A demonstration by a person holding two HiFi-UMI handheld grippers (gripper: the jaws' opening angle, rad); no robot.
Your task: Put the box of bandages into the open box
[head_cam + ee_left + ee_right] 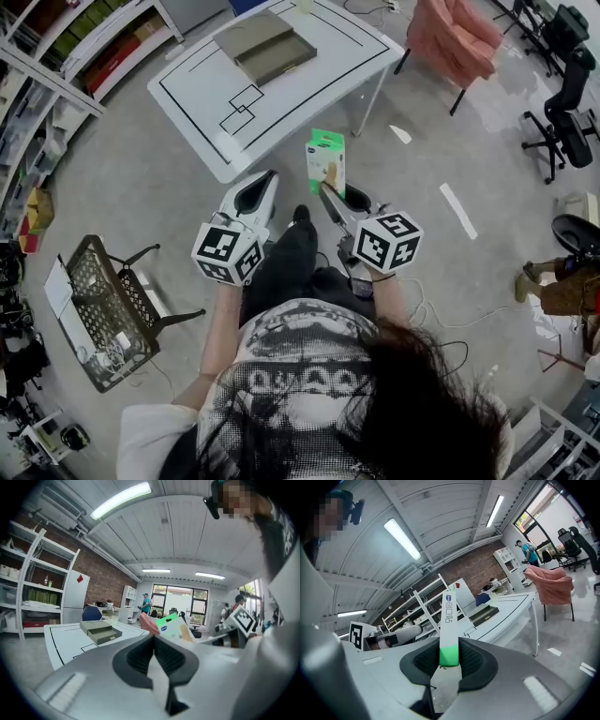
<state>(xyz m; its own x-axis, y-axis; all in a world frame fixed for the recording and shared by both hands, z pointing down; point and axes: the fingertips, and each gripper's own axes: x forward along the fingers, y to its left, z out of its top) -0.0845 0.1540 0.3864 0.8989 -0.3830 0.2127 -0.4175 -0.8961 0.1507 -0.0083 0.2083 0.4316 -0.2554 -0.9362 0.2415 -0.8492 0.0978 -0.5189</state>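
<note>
The box of bandages [326, 161], white with a green end, stands upright in my right gripper [328, 191], which is shut on its lower end. In the right gripper view the box's narrow edge [448, 625] rises between the pads. The open box [265, 47], olive-grey with its lid beside it, lies on the white table [309, 94] ahead and to the left; it also shows in the left gripper view [100, 631] and the right gripper view [485, 614]. My left gripper [267, 178] hangs shut beside the right one, with nothing in it.
A pink chair [455, 37] stands right of the table. Shelving [56, 56] lines the left side. A black wire basket [112, 309] sits on the floor at my left. Black office chairs [567, 94] stand far right. People stand at the back of the room [146, 603].
</note>
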